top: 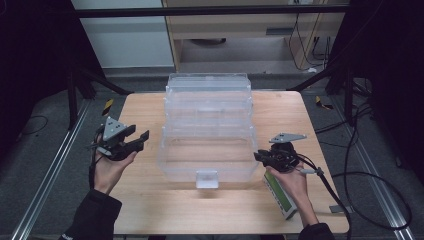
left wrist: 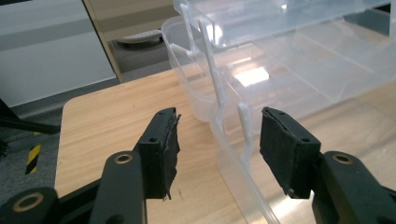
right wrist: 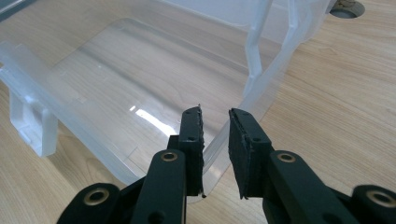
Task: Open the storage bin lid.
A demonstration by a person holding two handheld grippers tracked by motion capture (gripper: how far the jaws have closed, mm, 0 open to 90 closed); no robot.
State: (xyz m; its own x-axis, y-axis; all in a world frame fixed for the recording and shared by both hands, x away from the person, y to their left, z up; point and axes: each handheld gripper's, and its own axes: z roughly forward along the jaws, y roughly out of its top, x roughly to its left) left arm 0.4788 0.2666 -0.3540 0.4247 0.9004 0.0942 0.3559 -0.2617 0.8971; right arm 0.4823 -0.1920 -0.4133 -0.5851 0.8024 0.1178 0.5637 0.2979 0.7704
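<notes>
A clear plastic tiered organiser box (top: 207, 125) stands opened out in the middle of the wooden table (top: 150, 200). My left gripper (top: 141, 140) hovers just left of the box with its jaws open and nothing between them. In the left gripper view, the left gripper (left wrist: 219, 144) faces the box's side wall and its white hinge arm (left wrist: 245, 126), a little ahead of the pads. My right gripper (top: 260, 157) sits at the right rim of the lowest tray. In the right gripper view, the right gripper (right wrist: 215, 149) has its narrow jaws closed on the tray's thin rim (right wrist: 261, 88).
A white latch tab (top: 207, 178) sticks out at the box's front. A long green-and-white device (top: 281, 197) lies under the right hand near the table's right front corner. A cable (top: 350, 200) trails off the right edge. Dark floor and metal rails flank the table.
</notes>
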